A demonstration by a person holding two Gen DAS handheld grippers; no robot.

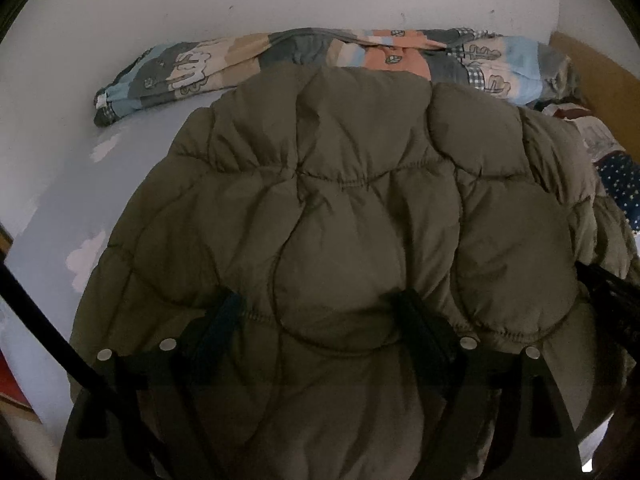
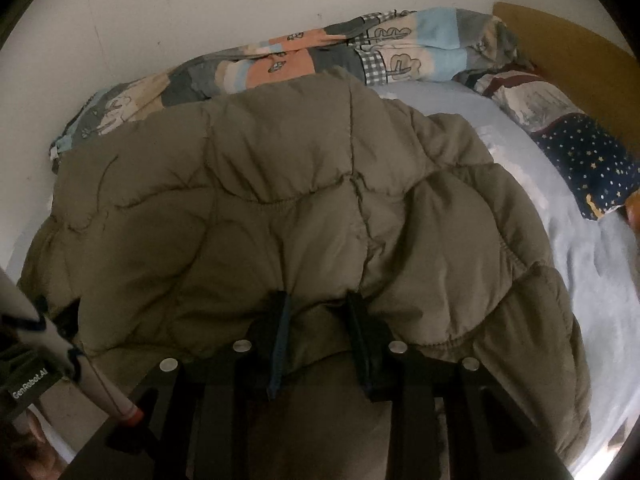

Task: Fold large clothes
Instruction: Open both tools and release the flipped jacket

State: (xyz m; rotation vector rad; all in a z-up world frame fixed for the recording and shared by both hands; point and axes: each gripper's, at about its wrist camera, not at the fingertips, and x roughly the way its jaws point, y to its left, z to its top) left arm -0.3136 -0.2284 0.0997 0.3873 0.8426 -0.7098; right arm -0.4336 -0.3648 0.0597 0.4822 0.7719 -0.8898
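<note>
A puffy olive-green quilted jacket (image 1: 340,216) fills the middle, lying on a pale blue bedsheet (image 1: 132,152). At six o'clock, the left gripper (image 1: 320,312) has its black fingers (image 1: 420,332) spread wide, pressing into the padding. A patchwork-print rolled blanket (image 1: 280,56) lies at twelve o'clock.

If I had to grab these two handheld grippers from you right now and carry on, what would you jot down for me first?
Left gripper: jaws wide apart, set over the near edge of the olive puffer jacket; a bulge of fabric sits between the fingers, not pinched.
Right gripper: jaws narrower, near edge of the jacket bunched between them; looks gripped.
Jacket: spread on the light blue bed sheet, far edge against the patterned quilt by the wall.
Done: jacket laid out, sleeves apparently tucked under or hidden.
Left: close the left gripper on the edge, then probably fold the near edge toward the quilt.
</note>
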